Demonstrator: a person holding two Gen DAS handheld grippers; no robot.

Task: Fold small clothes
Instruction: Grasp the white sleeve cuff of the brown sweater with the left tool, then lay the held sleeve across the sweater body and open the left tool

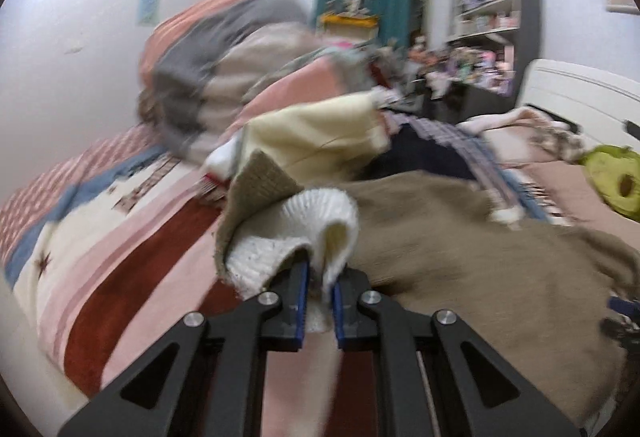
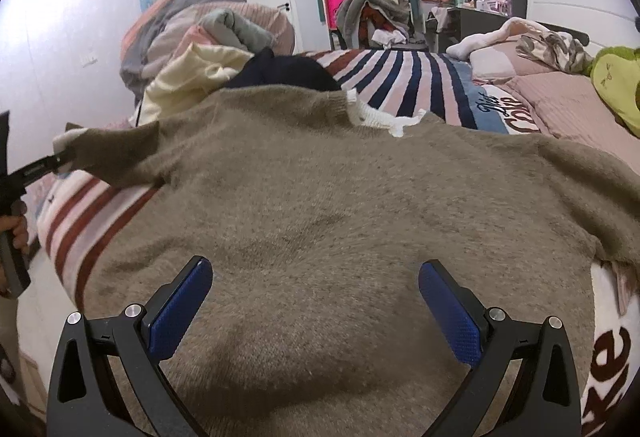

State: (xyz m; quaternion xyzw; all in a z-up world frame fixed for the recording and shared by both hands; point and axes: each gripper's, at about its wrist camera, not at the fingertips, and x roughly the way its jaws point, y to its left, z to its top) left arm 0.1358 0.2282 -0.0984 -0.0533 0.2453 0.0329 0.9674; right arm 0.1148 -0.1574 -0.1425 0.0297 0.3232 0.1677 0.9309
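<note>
A taupe knit sweater point(image 2: 320, 205) with white trim lies spread on the striped bedspread point(image 2: 400, 77). Its white collar point(image 2: 380, 119) points to the far side. My left gripper point(image 1: 320, 277) is shut on the white ribbed cuff point(image 1: 316, 221) of the sweater's left sleeve and holds it lifted off the bed. In the right wrist view that left gripper point(image 2: 60, 159) shows at the far left, with the sleeve point(image 2: 116, 153) stretched out from the body. My right gripper point(image 2: 316, 293) stands open above the sweater's near hem, nothing between its blue pads point(image 2: 180, 313).
A heap of folded quilts point(image 2: 192, 25) and a cream garment point(image 2: 188, 85) with a dark one point(image 2: 288, 73) lie behind the sweater. A green plush toy point(image 2: 616, 85) sits at the right. A person's hand point(image 2: 14, 233) holds the left gripper's handle. Shelves and a desk stand beyond the bed.
</note>
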